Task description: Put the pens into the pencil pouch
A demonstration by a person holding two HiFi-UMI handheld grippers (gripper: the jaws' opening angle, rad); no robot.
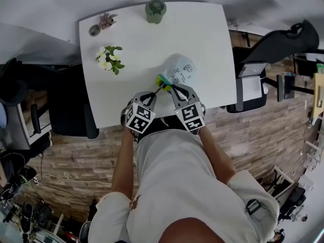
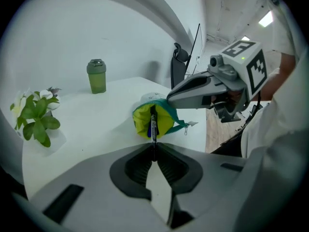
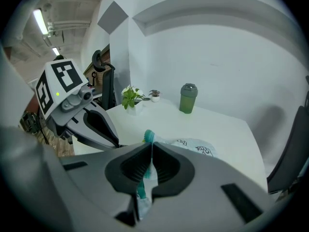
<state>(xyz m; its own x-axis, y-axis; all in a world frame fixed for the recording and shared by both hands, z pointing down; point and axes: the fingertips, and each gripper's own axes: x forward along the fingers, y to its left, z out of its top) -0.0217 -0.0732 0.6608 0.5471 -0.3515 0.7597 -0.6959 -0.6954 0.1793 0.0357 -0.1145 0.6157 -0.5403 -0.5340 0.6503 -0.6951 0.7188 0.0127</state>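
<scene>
Left tongs (image 2: 153, 151) are clenched on the tail end of a dark pen (image 2: 153, 123). Its tip points straight ahead into the mouth of the pencil pouch (image 2: 166, 120) and appears to be partly inside. Right tongs (image 3: 150, 151) are pinched on the pouch's teal zipper edge (image 3: 148, 137), lifting the mouth open just ahead of the left pair, with the two sets of tips nearly meeting.

The pen is slim and black with a blue band along the barrel. I judge it light, stiff and smooth. Gripped this far back it could pivot or slip, so a hold nearer mid-barrel would steer it better.

The pouch is pale with small printed motifs outside and bright yellow-green inside, and a zip pull (image 2: 187, 125) dangles beside the mouth. It looks like limp fabric that would sag shut if released, so the zipper tape is the firmest place to take it.

On the white table (image 1: 202, 44), a green shaker bottle (image 1: 155, 10) stands far ahead of both tongs. A potted plant (image 1: 109, 58) sits ahead to the left, with a smaller pot (image 1: 106, 20) beyond it.
</scene>
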